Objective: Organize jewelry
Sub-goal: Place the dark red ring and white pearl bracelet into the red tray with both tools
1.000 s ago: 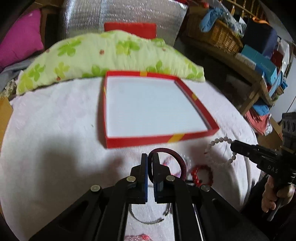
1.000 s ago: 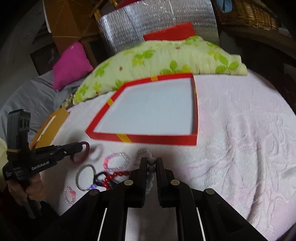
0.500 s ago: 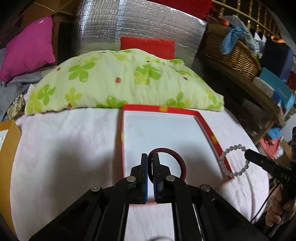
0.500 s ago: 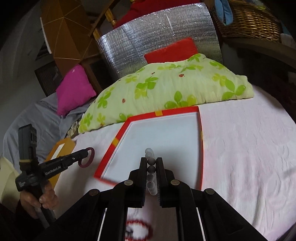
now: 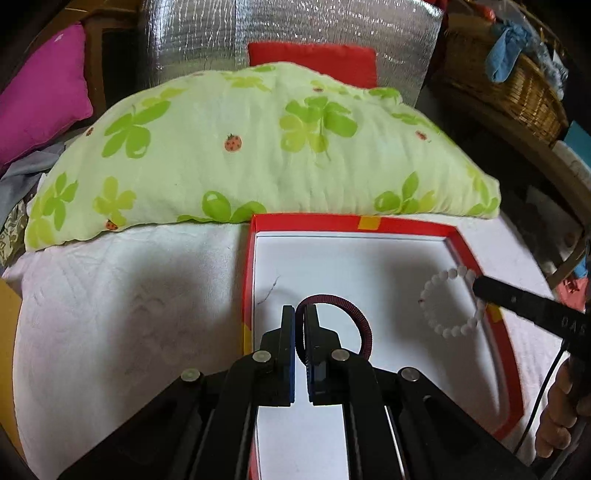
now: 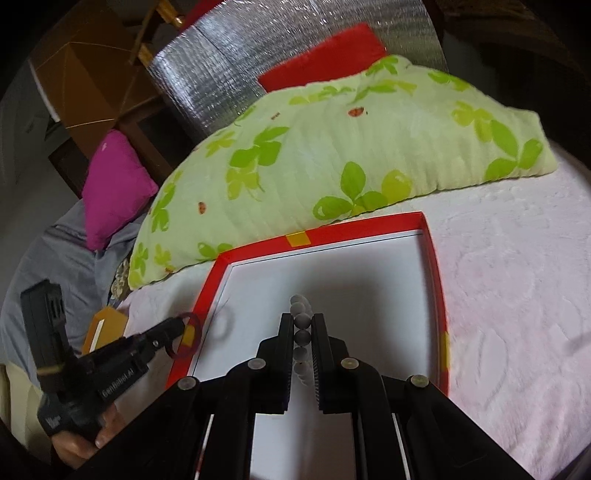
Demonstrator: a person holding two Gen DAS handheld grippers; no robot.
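A shallow red box (image 5: 472, 251) with a white floor lies on the pale pink blanket (image 5: 129, 314); it also shows in the right wrist view (image 6: 430, 251). My left gripper (image 5: 300, 314) is shut on a dark red braided bracelet (image 5: 360, 321), held above the box's left part; it also shows in the right wrist view (image 6: 186, 336). My right gripper (image 6: 303, 323) is shut on a white bead bracelet (image 6: 301, 314), held over the box's middle. The bead bracelet (image 5: 448, 301) hangs from that gripper over the box's right side in the left wrist view.
A green leaf-print pillow (image 5: 258, 147) lies right behind the box. A magenta cushion (image 5: 40, 92) and a silver foil panel (image 5: 288, 29) stand further back. A wicker basket (image 5: 524, 85) sits on a shelf at the right. An orange box (image 6: 107, 328) lies at the left.
Both grippers lifted their bracelets from the blanket near the loose jewelry and carried them forward over the red box. The box now fills the lower part of both views.
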